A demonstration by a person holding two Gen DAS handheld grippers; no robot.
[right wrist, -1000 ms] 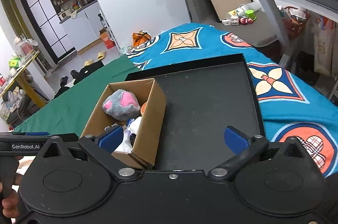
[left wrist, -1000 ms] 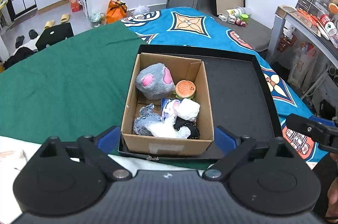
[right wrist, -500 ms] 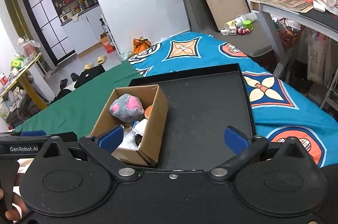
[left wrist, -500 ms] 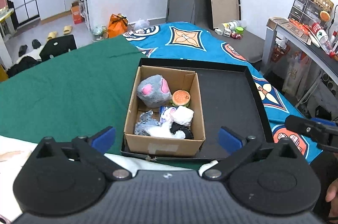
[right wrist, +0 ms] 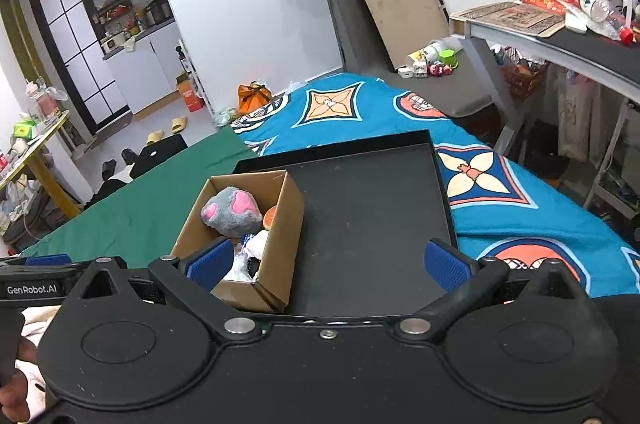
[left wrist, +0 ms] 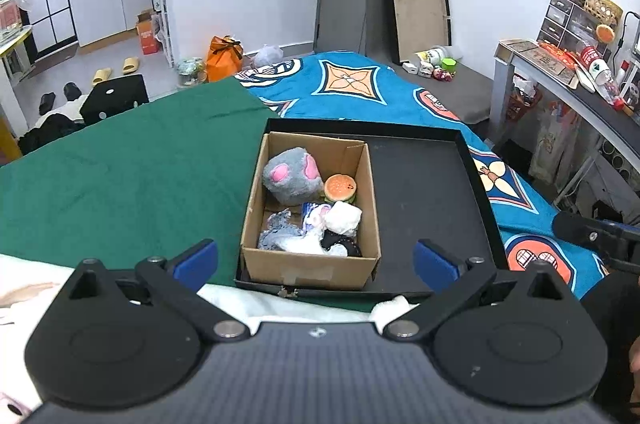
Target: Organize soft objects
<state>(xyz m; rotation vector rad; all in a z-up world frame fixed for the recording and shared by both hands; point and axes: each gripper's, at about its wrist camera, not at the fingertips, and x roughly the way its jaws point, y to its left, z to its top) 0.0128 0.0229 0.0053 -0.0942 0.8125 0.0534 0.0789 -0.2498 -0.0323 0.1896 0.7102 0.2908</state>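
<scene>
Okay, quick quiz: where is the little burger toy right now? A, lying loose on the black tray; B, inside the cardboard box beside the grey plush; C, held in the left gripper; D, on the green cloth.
B: the burger toy sits inside the cardboard box, right beside the grey plush.

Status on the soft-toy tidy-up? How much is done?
Looks mostly done: the grey plush, burger toy and a heap of cloth pieces lie inside the cardboard box, which stands in the left part of the black tray. In hand: nothing; the left claw and right claw are both open and empty. Left: no loose soft items visible.
</scene>
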